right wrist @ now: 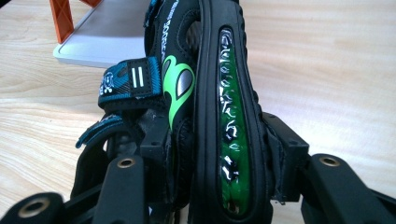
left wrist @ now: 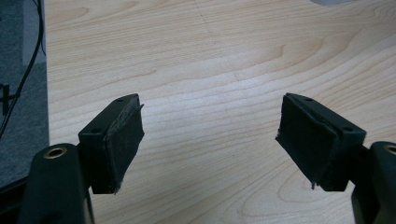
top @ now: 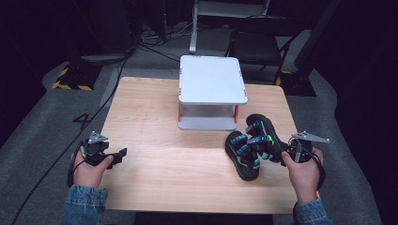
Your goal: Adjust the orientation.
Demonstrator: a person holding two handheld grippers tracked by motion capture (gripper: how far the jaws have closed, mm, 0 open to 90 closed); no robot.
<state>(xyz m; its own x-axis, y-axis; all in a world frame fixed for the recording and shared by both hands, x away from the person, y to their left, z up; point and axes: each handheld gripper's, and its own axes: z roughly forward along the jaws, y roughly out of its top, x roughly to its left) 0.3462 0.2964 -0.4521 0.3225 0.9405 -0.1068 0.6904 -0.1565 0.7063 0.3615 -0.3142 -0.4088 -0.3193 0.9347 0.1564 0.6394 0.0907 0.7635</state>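
Two black sandals with blue straps and green trim are at the right of the wooden table. One sandal lies flat, nearer the middle. The other sandal is tipped on its edge, and my right gripper is shut on it from the right. In the right gripper view this held sandal stands edge-up between the pads, its glossy green sole strip facing me. At the left edge, my left gripper rests open; in the left gripper view its jaws stand wide apart over bare wood.
A white two-level stand with orange posts sits at the table's far middle; its lower plate lies just beyond the held sandal. A folding chair and cables stand on the floor behind.
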